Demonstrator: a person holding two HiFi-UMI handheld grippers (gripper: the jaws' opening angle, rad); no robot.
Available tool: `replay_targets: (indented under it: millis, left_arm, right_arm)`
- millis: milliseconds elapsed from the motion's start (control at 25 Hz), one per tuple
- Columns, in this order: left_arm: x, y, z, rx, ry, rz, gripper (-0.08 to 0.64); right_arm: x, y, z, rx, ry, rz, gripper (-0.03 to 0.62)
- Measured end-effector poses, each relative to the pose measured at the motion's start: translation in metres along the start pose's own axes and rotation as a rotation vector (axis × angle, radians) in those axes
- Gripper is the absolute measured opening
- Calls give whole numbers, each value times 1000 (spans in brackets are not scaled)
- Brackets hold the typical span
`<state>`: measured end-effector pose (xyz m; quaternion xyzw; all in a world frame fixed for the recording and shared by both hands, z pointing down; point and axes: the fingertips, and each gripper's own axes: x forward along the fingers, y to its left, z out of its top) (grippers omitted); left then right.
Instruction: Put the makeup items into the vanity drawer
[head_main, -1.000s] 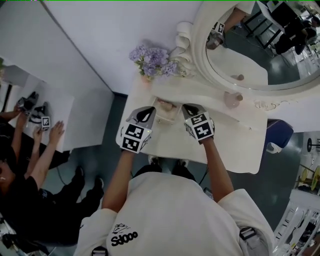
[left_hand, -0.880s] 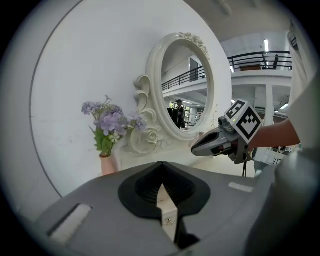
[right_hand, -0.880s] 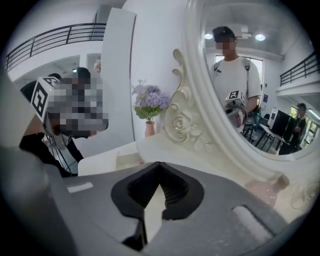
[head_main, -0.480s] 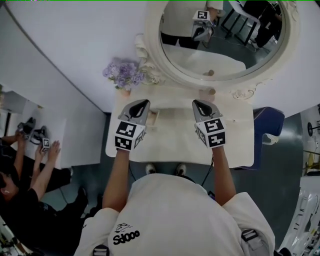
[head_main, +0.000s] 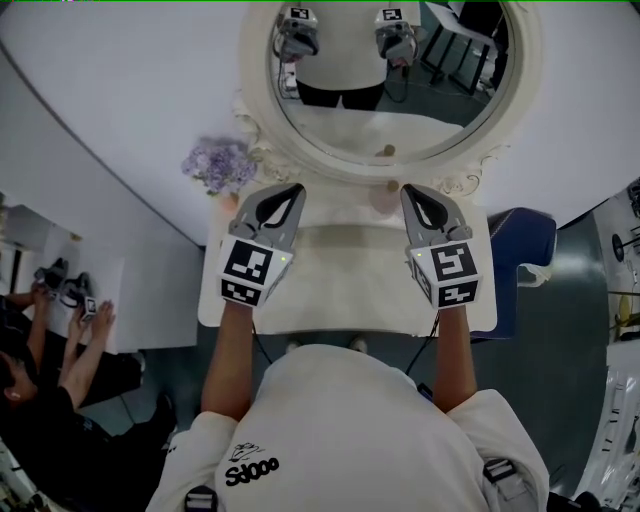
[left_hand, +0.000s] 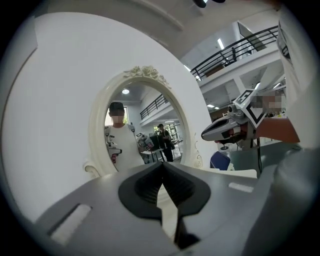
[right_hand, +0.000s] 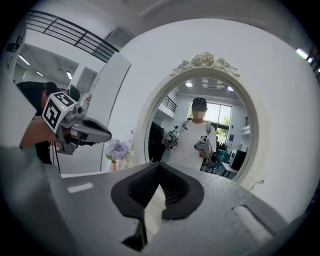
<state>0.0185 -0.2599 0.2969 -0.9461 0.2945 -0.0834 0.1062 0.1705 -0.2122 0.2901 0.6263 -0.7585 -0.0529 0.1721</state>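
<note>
Below the oval mirror (head_main: 395, 75), on the white vanity table (head_main: 350, 290), a small pinkish makeup item (head_main: 385, 198) is seen standing just at the mirror's foot, near its middle. The left gripper (head_main: 293, 190) and the right gripper (head_main: 410, 190) are held side by side before the mirror's lower rim, one under each lower corner, well apart from each other. In the left gripper view the left gripper (left_hand: 162, 166) is shown clenched, tips together with nothing between them. The right gripper (right_hand: 160, 167) is likewise clenched and empty in its own view. A bunch of lilac flowers (head_main: 218, 165) stands to the lower left of the mirror.

A second ago both grippers were held low and close together over a small drawer pulled out beneath the mirror, with something pinkish inside. They have since been raised and spread, the drawer can no longer be made out as open, and both are now reflected in the mirror.
</note>
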Motion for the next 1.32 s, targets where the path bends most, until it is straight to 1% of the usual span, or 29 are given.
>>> replay_targets:
  millis: [80,200,400,640,1320]
  left_arm:
    - [1,-3,16,18,-28,2,20]
    - [3,-5,32,29,-58,2,20]
    - [2,-9,48,38,-84,0,20]
    - [0,-13,50,38,-87,1,20]
    - [-5,-13,45,26,-92,-7,20]
  right_arm:
    - [-7,-5,9,-14,-24,-6,2]
    - [-13,-10,17,-30,-46,-18,2]
    - [-18,-16,20,-54,-37,-38,2]
    - [-19,-17,20,-46,-40,-34,2]
    - [-17,-11,18,-69,-25,-37,2]
